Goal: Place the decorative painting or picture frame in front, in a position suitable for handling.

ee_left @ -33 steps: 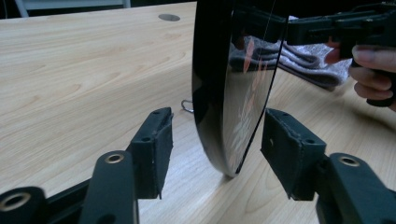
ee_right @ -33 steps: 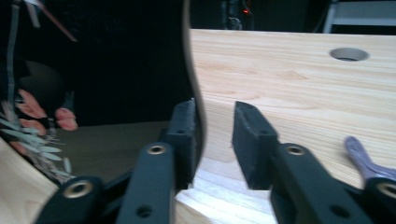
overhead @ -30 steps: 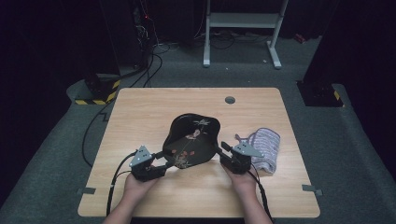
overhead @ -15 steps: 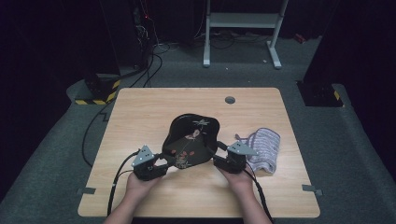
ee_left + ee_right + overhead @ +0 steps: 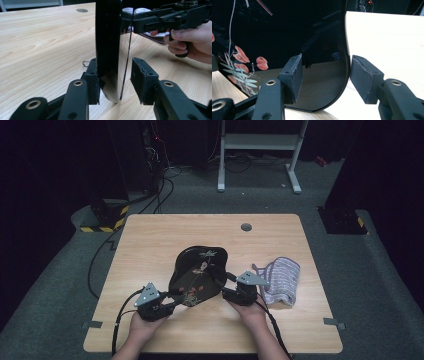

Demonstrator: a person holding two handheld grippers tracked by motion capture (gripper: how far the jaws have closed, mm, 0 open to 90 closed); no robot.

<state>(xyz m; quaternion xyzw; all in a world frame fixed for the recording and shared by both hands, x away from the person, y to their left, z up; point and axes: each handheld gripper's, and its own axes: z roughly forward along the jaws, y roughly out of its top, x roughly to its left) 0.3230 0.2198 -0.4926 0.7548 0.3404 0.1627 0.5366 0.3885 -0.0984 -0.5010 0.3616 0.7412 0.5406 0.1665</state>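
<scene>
Left tongs [image 5: 172, 304] near the table's near-left corner, jaws astride the black tray's [image 5: 197, 275] lower-left edge. In the left gripper view the left-hand pad lies against the tray's back, the other pad stands clear of its face; jaws have just been closing, not clamped yet. Tray stands on edge in the near-middle of the table [image 5: 160, 240], tilted, only its lower rim on the wood.

Right tongs [image 5: 225, 287] at the tray's right edge, jaws astride the rim. In the right gripper view one pad stands clear inside the tray, the other just beside the outer rim; contact unclear, reads as released.

Striped grey cloth [image 5: 281, 280] crumpled near the table's right edge, just beside the right tongs, clear of the tray. Round grommet hole [image 5: 246, 226] near the far edge. Nothing between tongs and tray.

Table is light wood grain on grey carpet. Dark room; cables [image 5: 160, 185] and a yellow-black striped block [image 5: 102, 222] off the far-left corner, white stand frame [image 5: 260, 150] beyond the far edge.

Tray: glossy black lacquer, lobed outline, red flowers and pale green leaves painted on the inner face; shows reflections of the jaws.
</scene>
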